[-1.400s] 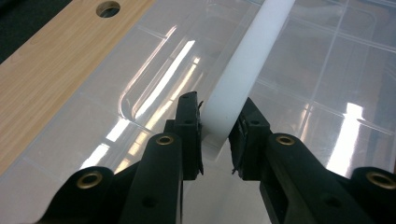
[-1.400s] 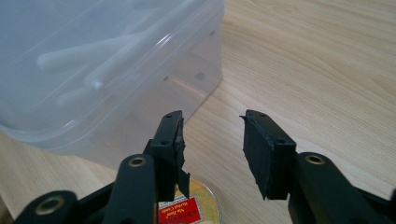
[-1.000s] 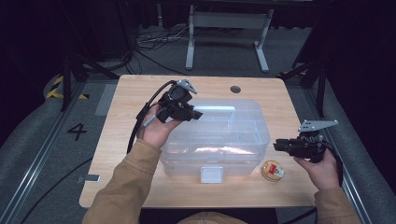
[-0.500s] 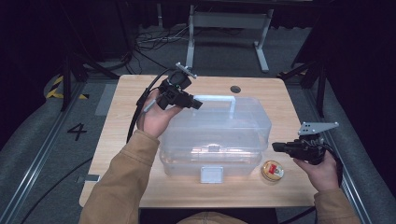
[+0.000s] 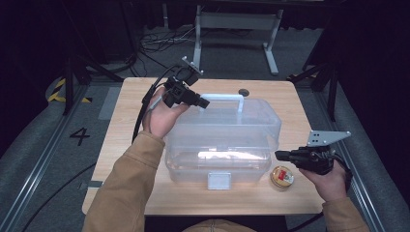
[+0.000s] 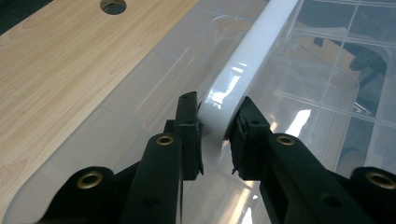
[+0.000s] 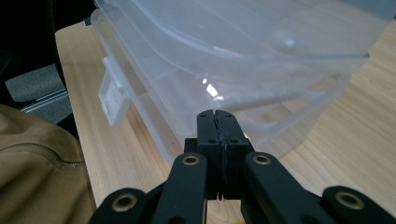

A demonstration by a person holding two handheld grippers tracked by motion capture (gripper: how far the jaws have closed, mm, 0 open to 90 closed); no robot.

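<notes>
The bench [image 5: 121, 125] is pale wood-grain with a round hole [image 5: 244, 92] near its far edge; around it lies grey floor [image 5: 53, 145] marked with a black "4" [image 5: 80, 136] and a yellow-and-black striped patch [image 5: 58, 91]. Beyond stands a grey metal frame [image 5: 237, 29] amid loose black cables [image 5: 154, 41]; the surroundings are dark.

A light wooden table [image 5: 121, 130] is standing on a grey floor [image 5: 43, 159], with a round cable hole [image 5: 243, 92] sitting near its far edge and a small round tin [image 5: 282, 176] with a yellow rim and a red-and-white lid lying near its front right corner. A white numeral 4 [image 5: 80, 136] is showing on the floor to the left of the table, and yellow-and-black striped tape [image 5: 59, 92] is lying farther back on that side. A grey metal stand [image 5: 237, 21] is standing beyond the table, with black cables [image 5: 159, 41] trailing across the floor just to its left.
</notes>
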